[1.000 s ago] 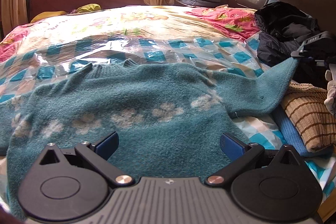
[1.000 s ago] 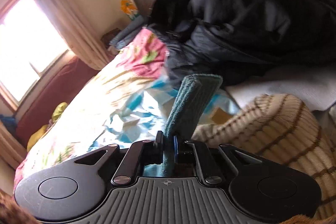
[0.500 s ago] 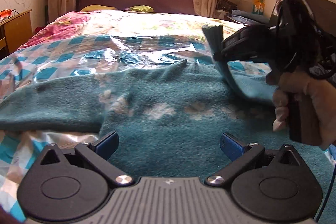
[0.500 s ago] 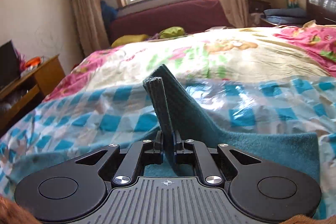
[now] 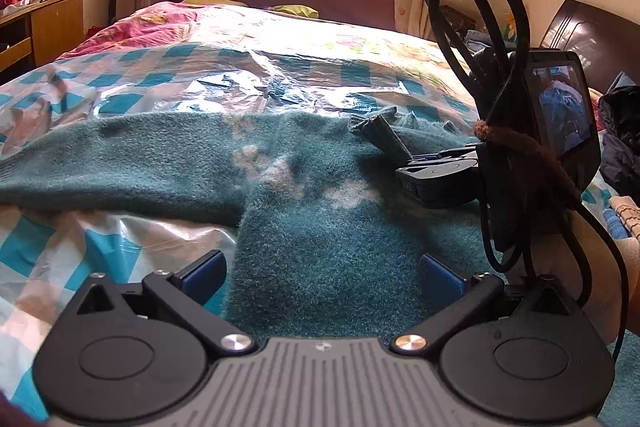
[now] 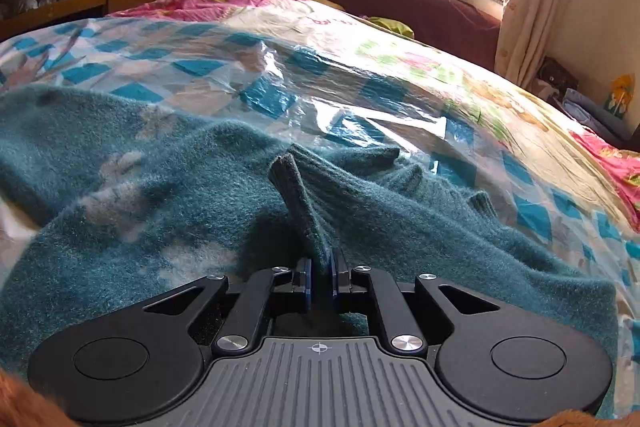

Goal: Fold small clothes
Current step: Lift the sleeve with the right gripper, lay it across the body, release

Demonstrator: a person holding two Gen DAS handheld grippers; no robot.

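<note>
- On my left the far sleeve (image 5: 100, 167) of the teal sweater (image 5: 320, 227) lies stretched flat toward the left edge of the bed (image 5: 120, 251), its long axis running sideways.
- My left gripper (image 5: 320, 273) hovers low over the sweater's body, fingers spread wide, holding nothing.
- My right gripper (image 6: 320, 275) is pressed together on the cuff (image 6: 298, 195) of the other sleeve, laid across the chest.
- I judge the left gripper nearer the flat sleeve, which lies up and left of it, so that fold falls to it.
</note>
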